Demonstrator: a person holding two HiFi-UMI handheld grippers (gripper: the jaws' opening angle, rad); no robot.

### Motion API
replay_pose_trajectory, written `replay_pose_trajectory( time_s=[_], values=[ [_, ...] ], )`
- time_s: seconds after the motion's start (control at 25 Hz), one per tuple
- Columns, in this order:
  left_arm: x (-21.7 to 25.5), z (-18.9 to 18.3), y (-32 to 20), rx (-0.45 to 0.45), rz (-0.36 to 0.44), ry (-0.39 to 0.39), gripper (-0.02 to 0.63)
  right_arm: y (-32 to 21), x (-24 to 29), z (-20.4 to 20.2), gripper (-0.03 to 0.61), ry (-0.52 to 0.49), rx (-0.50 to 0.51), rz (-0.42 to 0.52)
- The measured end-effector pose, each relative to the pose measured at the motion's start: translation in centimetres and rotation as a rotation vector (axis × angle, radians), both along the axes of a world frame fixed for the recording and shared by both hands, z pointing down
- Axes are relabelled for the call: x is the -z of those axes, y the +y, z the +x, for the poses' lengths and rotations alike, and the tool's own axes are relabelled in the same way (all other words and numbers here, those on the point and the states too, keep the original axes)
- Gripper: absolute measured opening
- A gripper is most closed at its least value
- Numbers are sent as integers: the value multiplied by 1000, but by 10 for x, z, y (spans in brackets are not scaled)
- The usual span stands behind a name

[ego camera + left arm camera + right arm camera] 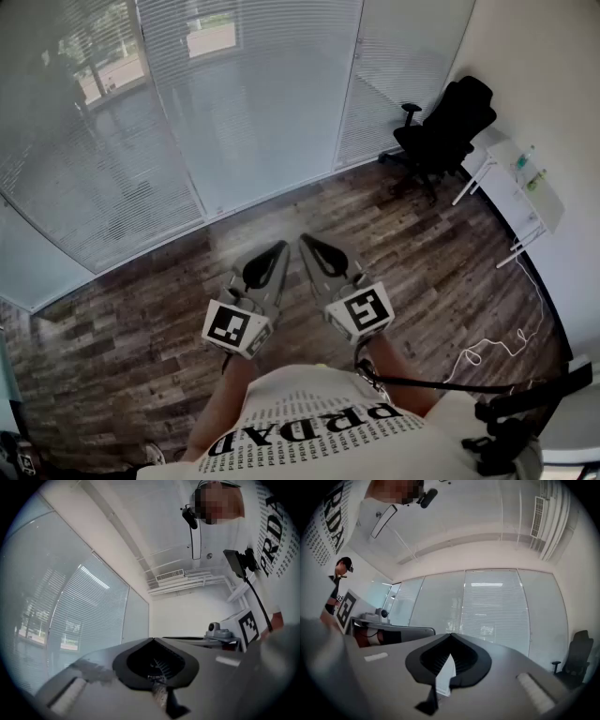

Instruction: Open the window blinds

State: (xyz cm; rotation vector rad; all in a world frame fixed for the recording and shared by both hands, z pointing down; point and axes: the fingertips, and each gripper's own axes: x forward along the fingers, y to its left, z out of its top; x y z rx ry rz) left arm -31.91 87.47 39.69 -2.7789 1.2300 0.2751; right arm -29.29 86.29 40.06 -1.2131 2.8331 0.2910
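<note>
Closed white slatted blinds (253, 103) cover the glass wall ahead of me, and they also show in the left gripper view (79, 620) and the right gripper view (494, 604). My left gripper (281, 246) and right gripper (305, 239) are held side by side at waist height, pointing at the blinds from well back. Both are shut with nothing between the jaws, and their tips meet in a point in each gripper view (152, 639) (451, 634). Neither gripper touches the blinds. No cord or wand of the blinds can be made out.
A black office chair (445, 127) stands in the right corner by a white table (525, 187) that carries bottles. A white cable (497, 352) lies on the wooden floor at the right. A person (340, 583) stands beside me in the right gripper view.
</note>
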Motion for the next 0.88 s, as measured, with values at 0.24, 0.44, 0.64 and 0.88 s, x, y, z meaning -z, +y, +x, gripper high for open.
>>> replay_pose_trajectory(
  time_s=[0.24, 0.44, 0.64, 0.88],
  values=[
    [-1, 4, -3, -7, -1, -8, -8, -3, 7, 3, 6, -37, -4, 25],
    [-4, 11, -5, 3, -27, 1, -8, -1, 11, 14, 8, -49, -8, 48],
    [-10, 16, -1, 15, -30, 22, -8, 6, 0, 30, 8, -30, -6, 13],
    [-8, 42, -11, 42, -29, 12, -8, 1, -4, 61, 8, -12, 2, 6]
  ],
)
